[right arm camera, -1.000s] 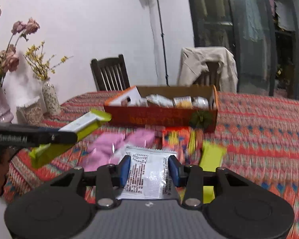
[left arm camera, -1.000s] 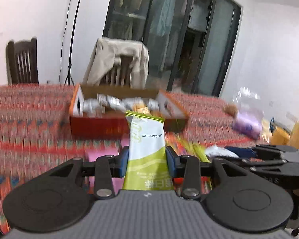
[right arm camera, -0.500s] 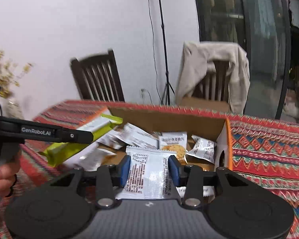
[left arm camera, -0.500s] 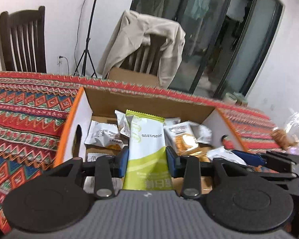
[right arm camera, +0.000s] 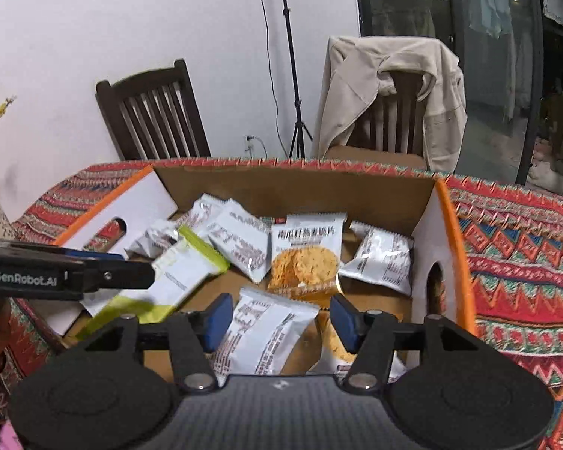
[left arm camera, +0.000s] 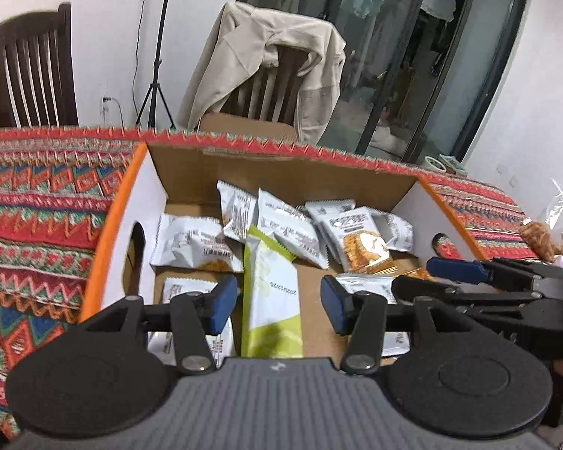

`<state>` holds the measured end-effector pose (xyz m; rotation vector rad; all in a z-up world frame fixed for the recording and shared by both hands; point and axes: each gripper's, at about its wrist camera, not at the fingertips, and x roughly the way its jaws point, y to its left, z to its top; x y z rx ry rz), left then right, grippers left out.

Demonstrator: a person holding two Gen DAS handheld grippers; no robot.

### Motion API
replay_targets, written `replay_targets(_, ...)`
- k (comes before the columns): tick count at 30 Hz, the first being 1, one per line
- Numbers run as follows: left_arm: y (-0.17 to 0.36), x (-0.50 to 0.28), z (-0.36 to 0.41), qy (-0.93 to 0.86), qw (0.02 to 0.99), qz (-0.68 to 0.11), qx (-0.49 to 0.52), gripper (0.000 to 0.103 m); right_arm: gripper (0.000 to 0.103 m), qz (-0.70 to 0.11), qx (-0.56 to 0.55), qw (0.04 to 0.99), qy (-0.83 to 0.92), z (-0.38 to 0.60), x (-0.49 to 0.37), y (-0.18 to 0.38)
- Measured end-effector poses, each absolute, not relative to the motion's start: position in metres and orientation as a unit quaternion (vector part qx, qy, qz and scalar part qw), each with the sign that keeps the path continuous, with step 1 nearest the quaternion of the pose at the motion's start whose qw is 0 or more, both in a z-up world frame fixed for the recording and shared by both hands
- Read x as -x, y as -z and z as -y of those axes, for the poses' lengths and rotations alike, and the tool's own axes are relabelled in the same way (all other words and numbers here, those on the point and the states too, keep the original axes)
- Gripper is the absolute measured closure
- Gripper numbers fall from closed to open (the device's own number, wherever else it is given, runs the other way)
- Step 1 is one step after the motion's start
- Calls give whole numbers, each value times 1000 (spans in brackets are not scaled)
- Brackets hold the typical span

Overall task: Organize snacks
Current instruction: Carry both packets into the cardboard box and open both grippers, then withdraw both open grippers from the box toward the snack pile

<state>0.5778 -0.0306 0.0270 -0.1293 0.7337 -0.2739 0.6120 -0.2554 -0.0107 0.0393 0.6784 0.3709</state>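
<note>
This is looking like a lived-in home dining room: a patterned woven tablecloth (right arm camera: 521, 247) is covering the table, and two dark wooden chairs (right arm camera: 152, 116) are standing beyond it at about 11 and 1 o'clock. A beige jacket (right arm camera: 386, 86) is hanging over the 1 o'clock chair, while clothes are hanging behind glass sliding doors (left arm camera: 450, 56) at 2 o'clock.

Both wrist cameras are looking down closely into the cardboard box (left arm camera: 281, 180) (right arm camera: 292, 187), sharing its snack-filled inside, side by side.
</note>
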Motion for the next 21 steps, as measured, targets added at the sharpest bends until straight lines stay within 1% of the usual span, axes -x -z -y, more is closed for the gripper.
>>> replay_targets(2, -40, -567, 31, 138, 925, -349, 58, 43, 46, -320, -18, 930, -180, 259, -604, -3)
replay_targets(3, -45, -561, 30, 143, 926, -345, 56, 41, 46, -315, -17, 932, -180, 260, -599, -10)
replay_targets(5, -58, -544, 29, 149, 928, -338, 44, 40, 41, -302, -11, 936, -180, 263, -586, -26)
replay_targets(6, -63, -537, 28, 150, 929, -335, 38, 39, 40, -296, -7, 938, -180, 265, -580, -34)
replay_targets(10, -90, -495, 24, 159, 936, -312, 17, 22, 39, -271, 5, 946, -179, 274, -543, -68)
replay_targets(12, -104, -470, 22, 169, 940, -295, 0, 17, 32, -257, 10, 950, -179, 280, -524, -85)
replay_targets(13, -110, -457, 21, 169, 943, -287, -8, 14, 30, -248, 14, 952, -178, 283, -511, -94)
replay_targets(14, -115, -444, 20, 167, 945, -279, -18, 11, 26, -241, 18, 954, -177, 285, -500, -102)
replay_targets(15, -120, -429, 19, 165, 948, -271, -25, 10, 22, -231, 22, 957, -175, 289, -486, -110)
replay_targets(16, -123, -418, 18, 163, 950, -266, -29, 7, 20, -223, 24, 959, -173, 292, -474, -117)
replay_targets(21, -133, -350, 10, 158, 959, -233, -33, 2, 14, -188, 31, 968, -165, 310, -405, -140)
